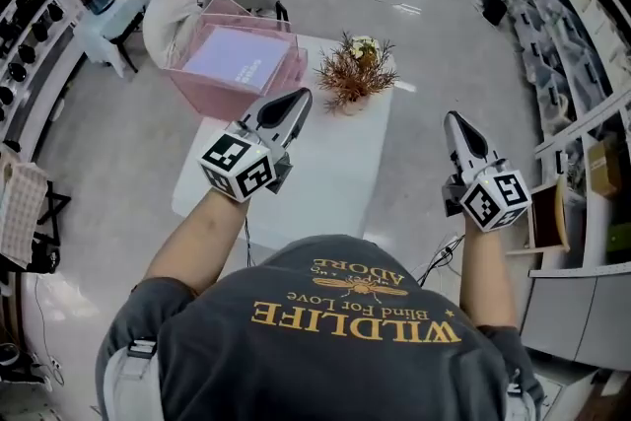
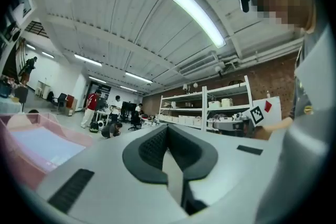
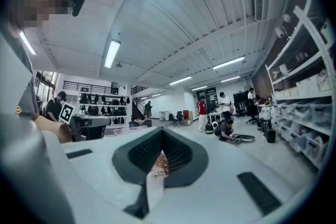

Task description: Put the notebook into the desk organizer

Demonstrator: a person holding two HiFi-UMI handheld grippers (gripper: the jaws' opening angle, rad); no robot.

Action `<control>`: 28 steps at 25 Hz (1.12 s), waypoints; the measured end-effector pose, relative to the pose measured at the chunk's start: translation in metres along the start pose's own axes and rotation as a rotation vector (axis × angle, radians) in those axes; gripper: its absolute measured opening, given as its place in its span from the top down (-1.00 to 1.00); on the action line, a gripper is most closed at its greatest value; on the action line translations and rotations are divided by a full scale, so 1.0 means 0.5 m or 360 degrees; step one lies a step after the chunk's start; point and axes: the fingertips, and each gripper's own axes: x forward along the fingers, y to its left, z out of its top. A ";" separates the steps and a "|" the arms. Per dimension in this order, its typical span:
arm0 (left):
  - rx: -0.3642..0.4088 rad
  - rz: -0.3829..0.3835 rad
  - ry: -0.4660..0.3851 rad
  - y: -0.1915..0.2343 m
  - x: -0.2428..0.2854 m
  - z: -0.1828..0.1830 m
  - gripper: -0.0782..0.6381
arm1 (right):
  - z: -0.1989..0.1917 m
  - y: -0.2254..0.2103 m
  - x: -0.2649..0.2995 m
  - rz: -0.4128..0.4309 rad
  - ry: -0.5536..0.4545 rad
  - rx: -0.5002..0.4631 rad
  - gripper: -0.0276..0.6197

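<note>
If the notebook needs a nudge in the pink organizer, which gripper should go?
Left. The left gripper hangs right beside the pink organizer holding the notebook; the right gripper is off the table's other side, past the flowers. Both are shut, empty.

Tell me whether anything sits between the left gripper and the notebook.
Nothing visible does. The notebook lies inside the pink desk organizer, open from above, just beyond the left gripper. The dried flowers stand off to the right.
</note>
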 end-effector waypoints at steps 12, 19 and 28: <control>-0.0012 -0.0035 0.0094 -0.025 -0.040 -0.073 0.78 | -0.063 -0.001 -0.036 -0.0050 0.0075 0.0026 0.91; 0.0002 -0.0045 0.0093 -0.030 -0.040 -0.065 0.78 | -0.055 -0.002 -0.028 -0.0040 0.0059 0.0048 0.92; 0.0000 -0.0040 0.0092 -0.029 -0.044 -0.065 0.78 | -0.056 0.000 -0.023 -0.0021 0.0083 0.0013 0.92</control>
